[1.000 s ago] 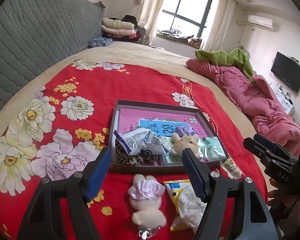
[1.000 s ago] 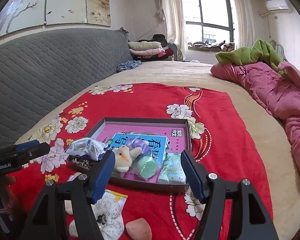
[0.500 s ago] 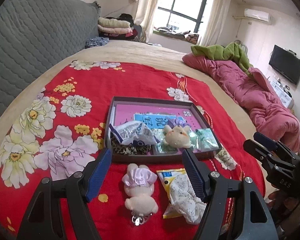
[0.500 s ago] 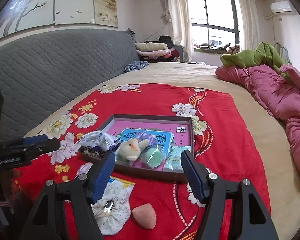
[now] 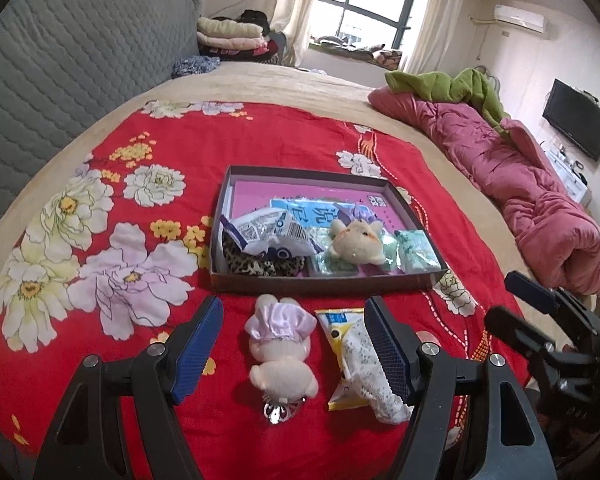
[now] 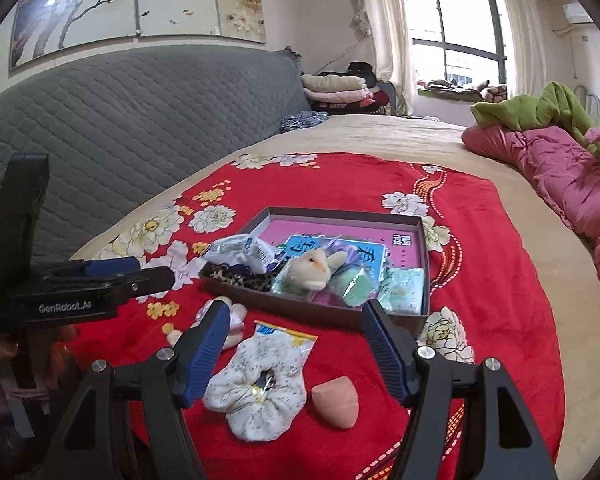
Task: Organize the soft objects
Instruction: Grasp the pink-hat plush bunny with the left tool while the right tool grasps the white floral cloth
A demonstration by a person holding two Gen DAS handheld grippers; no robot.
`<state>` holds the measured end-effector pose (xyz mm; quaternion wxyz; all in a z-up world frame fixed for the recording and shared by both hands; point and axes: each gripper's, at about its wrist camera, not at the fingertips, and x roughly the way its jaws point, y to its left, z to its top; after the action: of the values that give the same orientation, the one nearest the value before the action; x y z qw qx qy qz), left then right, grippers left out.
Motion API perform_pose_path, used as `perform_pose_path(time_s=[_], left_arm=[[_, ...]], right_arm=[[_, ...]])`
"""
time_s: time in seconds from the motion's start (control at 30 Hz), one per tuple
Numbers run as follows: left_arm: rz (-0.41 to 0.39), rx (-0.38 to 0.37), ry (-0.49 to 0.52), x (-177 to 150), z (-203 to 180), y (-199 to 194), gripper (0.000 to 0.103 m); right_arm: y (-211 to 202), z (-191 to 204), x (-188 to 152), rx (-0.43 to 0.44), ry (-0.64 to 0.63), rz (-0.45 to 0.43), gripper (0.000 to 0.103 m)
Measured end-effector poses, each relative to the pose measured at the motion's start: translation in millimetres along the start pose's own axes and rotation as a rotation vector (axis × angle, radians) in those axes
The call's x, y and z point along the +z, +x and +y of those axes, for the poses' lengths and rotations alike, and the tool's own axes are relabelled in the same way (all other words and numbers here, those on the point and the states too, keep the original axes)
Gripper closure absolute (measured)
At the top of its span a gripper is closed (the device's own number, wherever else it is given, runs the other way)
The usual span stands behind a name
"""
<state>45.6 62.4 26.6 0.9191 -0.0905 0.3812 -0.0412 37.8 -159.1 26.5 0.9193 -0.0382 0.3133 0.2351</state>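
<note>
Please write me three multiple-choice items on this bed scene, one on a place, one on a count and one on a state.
1. Where does the plush toy in the pink satin dress lie?
A. inside the box
B. on the red blanket in front of the box
C. on the pink quilt

2. How many loose things lie on the red blanket outside the box?
A. three
B. one
C. five

3. How do the jaws of the left gripper stand?
A. shut on the plush toy
B. shut on nothing
C. open, holding nothing

Answers:
1 B: it lies on the blanket just short of the box's near wall.
2 A: the plush toy, the white scrunchie on its packet, and the pink sponge.
3 C: both blue pads stand wide apart, with the toy lying on the blanket beyond them.
</note>
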Motion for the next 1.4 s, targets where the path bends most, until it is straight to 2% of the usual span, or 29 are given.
perform_pose_path(time_s=[0.5,0.73,1.1,1.2,1.27,1.4], left_arm=[[0.088,0.023,-0.02,-18.7,11.4,19.7,0.028],[0.147,0.027,-0.037,-31.7,17.7,39.9,0.028],[0.196,0.008,-0.061,-43.2,21.5,60.5,0.028],[0.207,0.0,-0.07,-45.6,22.8,66.1,0.028],[0.214,-0.003,-0.078,-46.8,23.7,69.8,0.028],[0.237,-0.01,-0.095,-49.2,24.4,78.4,0.028]], right_arm=[[32.9,47.4,-39.3,0.059,-0.137,0.136,0.035],[53.7,56.2,-52.1,0.049,-0.172,0.185,0.035],[74.1,61.5,-58.2,-0.004,-0.243,0.19,0.036],[77.8,60.3,-59.1,-0.016,-0.251,0.188,0.046],[79.7,57.7,-59.2,-0.022,-0.248,0.187,0.06],[80.9,49.0,-57.6,-0.008,-0.22,0.183,0.078]])
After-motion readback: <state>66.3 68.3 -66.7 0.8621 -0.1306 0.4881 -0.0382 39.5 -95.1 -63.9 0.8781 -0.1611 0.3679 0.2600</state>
